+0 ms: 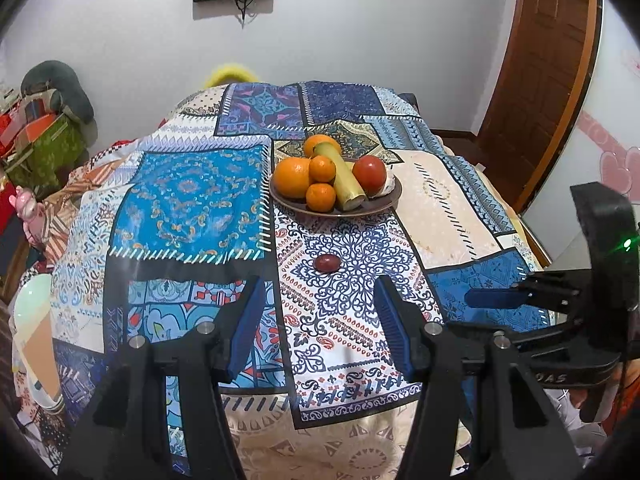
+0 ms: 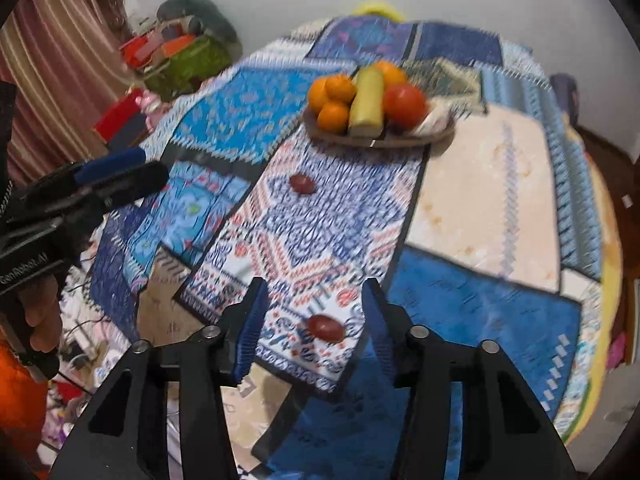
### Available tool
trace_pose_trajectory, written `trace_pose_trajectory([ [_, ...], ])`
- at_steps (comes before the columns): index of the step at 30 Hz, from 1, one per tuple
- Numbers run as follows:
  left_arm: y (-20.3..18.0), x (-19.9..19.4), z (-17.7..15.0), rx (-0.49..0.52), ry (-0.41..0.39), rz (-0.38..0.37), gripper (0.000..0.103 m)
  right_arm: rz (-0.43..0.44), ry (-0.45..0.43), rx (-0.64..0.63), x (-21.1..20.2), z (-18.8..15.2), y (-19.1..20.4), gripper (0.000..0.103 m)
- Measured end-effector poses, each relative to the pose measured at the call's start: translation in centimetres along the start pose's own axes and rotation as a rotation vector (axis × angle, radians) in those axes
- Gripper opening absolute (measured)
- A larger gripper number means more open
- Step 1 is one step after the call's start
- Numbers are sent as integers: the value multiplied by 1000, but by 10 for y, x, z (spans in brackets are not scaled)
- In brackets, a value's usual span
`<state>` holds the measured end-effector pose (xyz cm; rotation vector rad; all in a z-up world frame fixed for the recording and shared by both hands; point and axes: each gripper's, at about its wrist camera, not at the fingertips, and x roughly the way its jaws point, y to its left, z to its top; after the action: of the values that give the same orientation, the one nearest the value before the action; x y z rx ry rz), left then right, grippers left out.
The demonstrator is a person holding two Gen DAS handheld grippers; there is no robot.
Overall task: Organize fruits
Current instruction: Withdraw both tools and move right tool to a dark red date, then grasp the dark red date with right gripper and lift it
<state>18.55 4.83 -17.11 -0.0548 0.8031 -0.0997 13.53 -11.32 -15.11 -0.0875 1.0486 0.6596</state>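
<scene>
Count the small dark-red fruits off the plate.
2. One lies mid-cloth short of the plate; the other lies between the right gripper's open fingers. More may be hidden.

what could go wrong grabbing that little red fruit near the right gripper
The near red fruit is small and rounded, lying loose between the open right gripper; closing off-centre could squirt it away. It sits close to the table edge, so it may roll off. The plate is already piled high, so adding fruit might topple the oranges.
</scene>
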Motion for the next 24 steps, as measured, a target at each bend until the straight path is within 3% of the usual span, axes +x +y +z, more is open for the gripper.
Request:
trace_pose_trajectory([
  [10,0,7,-4,-11,16,-14,56,-48,95,-45,34,-14,3,42],
  [13,2,10,-5,-14,22,-14,56,-61,131,-77,47,-18,5,25],
  [14,3,12,-5,-17,26,-14,56,-73,136,-88,50,-20,6,25],
  [24,8,38,3,-20,58,-12,56,-74,22,-54,25,-1,-10,24],
])
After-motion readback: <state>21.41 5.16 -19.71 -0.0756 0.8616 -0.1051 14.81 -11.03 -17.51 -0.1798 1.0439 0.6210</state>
